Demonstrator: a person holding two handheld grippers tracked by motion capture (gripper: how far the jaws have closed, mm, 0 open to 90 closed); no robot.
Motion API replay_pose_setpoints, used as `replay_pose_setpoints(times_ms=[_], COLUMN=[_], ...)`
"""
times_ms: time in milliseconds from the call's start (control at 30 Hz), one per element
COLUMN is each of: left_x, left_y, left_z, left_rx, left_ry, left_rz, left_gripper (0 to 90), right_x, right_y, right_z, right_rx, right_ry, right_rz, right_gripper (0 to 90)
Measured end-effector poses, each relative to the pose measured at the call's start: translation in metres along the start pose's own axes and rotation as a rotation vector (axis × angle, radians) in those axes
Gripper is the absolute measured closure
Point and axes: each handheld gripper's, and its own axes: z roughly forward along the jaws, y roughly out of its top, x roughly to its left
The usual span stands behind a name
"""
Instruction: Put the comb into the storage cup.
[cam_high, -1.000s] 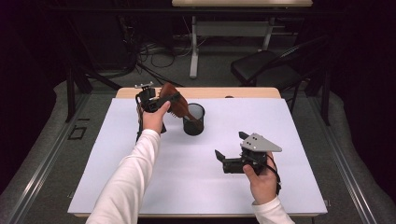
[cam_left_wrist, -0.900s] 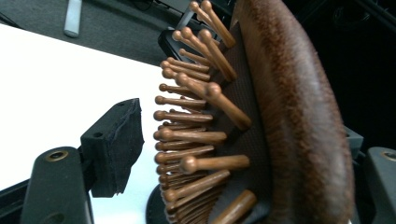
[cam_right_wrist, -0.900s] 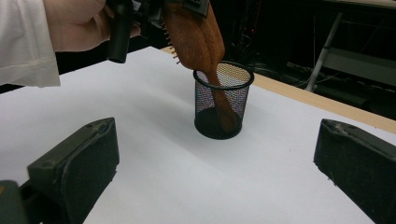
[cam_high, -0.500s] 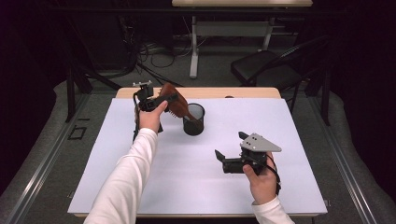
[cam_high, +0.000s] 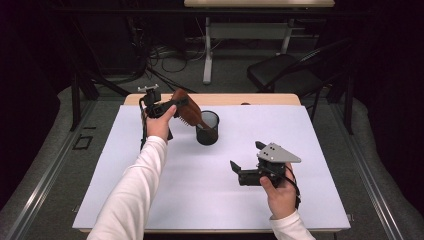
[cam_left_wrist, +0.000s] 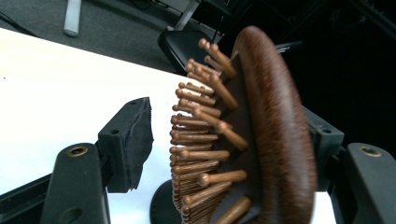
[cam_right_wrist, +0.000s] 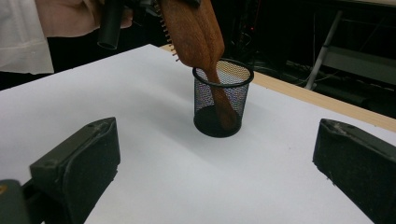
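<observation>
Two tongs over the white surface (cam_high: 320, 150), left tongs (cam_high: 179, 104) raised at the far side, right tongs (cam_high: 246, 154) low at the near right, well apart from the mesh cup (cam_high: 207, 134) and spread wide with nothing between. Brush (cam_high: 189, 114) tilted, handle down inside the cup, head up between the left jaws. Left jaws just been closing but not pinching: in the left gripper view one pad (cam_left_wrist: 135, 140) just short of the bristles with a sliver of white between, wooden back against the other jaw.
</observation>
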Motion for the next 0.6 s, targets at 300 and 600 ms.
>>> replay_pose_setpoints(times_ms=[300,600], left_x=[-0.001,0.000], left_y=[0.008,0.012], left_z=[-0.009,-0.016], left_rx=[-0.039,-0.065], left_ry=[-0.004,0.019], left_rz=[0.025,0.060], left_gripper=[30.8,30.8], right_x=[0.001,0.001], right_y=[0.000,0.000], right_z=[0.001,0.001], right_rx=[0.003,0.002], right_ry=[0.001,0.001], right_rz=[0.000,0.001], right_gripper=[0.3,0.4])
